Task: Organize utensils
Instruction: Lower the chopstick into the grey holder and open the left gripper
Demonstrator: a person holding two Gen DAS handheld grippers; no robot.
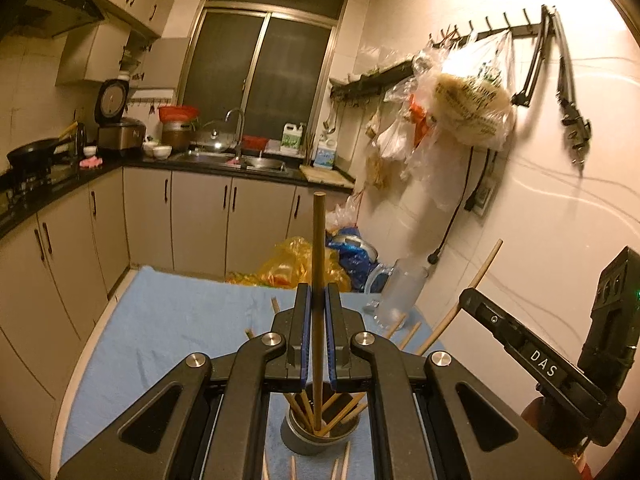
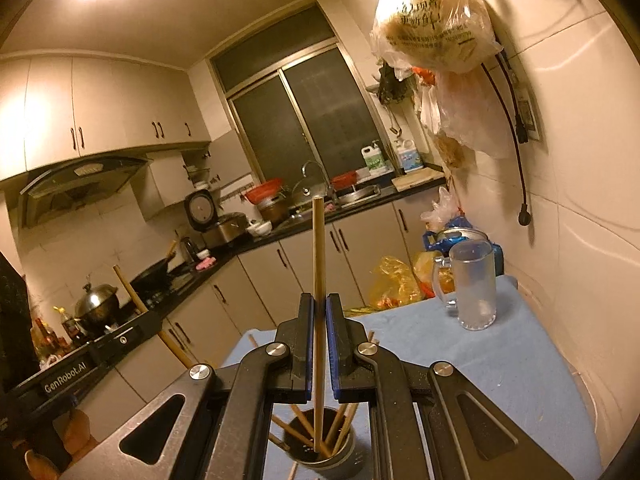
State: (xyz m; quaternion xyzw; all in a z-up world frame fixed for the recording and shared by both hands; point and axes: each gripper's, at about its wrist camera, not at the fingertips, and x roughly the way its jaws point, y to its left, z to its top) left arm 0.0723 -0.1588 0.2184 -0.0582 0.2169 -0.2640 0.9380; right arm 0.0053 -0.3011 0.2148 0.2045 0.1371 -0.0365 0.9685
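Both my wrist cameras look forward along closed fingers, close above the cup, sharing the window.

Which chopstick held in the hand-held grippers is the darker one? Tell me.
The dark brown chopstick in the left hand-held gripper; the right hand-held gripper holds a paler, tan chopstick.

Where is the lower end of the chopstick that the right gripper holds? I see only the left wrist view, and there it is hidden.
Observer: The right gripper is shut on a pale chopstick. Its lower end appears inside the mouth of the dark cup, among other chopsticks.
Operator: And the glass mug, which is blurred for me, is it upright?
Observer: Yes, the glass mug stands upright on the blue cloth, and it looks empty.
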